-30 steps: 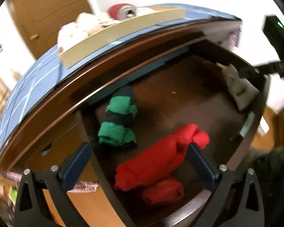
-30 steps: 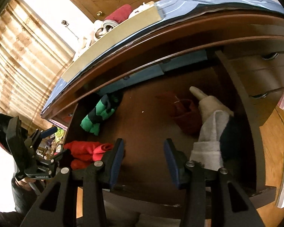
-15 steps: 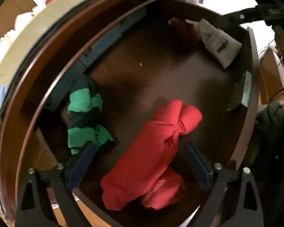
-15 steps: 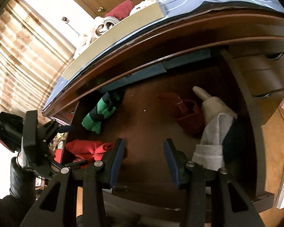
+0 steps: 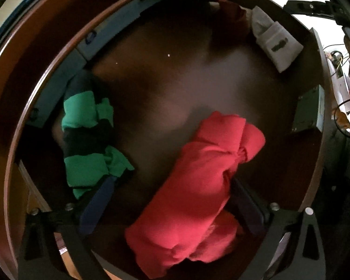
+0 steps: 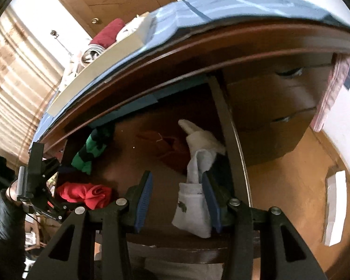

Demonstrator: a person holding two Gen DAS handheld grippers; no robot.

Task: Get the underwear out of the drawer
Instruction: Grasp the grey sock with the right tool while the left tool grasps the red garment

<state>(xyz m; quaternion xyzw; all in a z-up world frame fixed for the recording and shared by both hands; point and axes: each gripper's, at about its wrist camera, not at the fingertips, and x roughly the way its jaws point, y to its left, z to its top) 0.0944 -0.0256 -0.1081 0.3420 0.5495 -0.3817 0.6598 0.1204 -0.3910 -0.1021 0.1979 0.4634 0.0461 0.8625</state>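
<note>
The dark wooden drawer (image 5: 313, 140) stands pulled out. A red rolled underwear (image 5: 198, 182) lies near its front, over a second red piece (image 5: 221, 238). My left gripper (image 5: 173, 180) points straight down over the roll. Its jaws are opening wide, with the roll between them and neither pad pressing on it. A green-and-black striped roll (image 5: 88, 140) lies to its left. My right gripper (image 6: 176, 175) hovers part open above the drawer's right front, over a white-grey folded cloth (image 6: 193, 200); nothing is gripped. The red roll (image 6: 86, 192) shows at the left.
A dark red piece (image 6: 168, 149) lies at the drawer's back right. A blue cloth (image 6: 221, 7) and a tray of towels (image 6: 109, 32) top the dresser. Closed drawers (image 6: 280, 107) and wooden floor (image 6: 291, 186) are to the right. A person's hand (image 6: 11, 191) holds the left gripper.
The left gripper tipped downward and sank into the drawer, so the red roll now fills the space between its fingers. The right gripper shifted right, toward the white-grey cloth.
</note>
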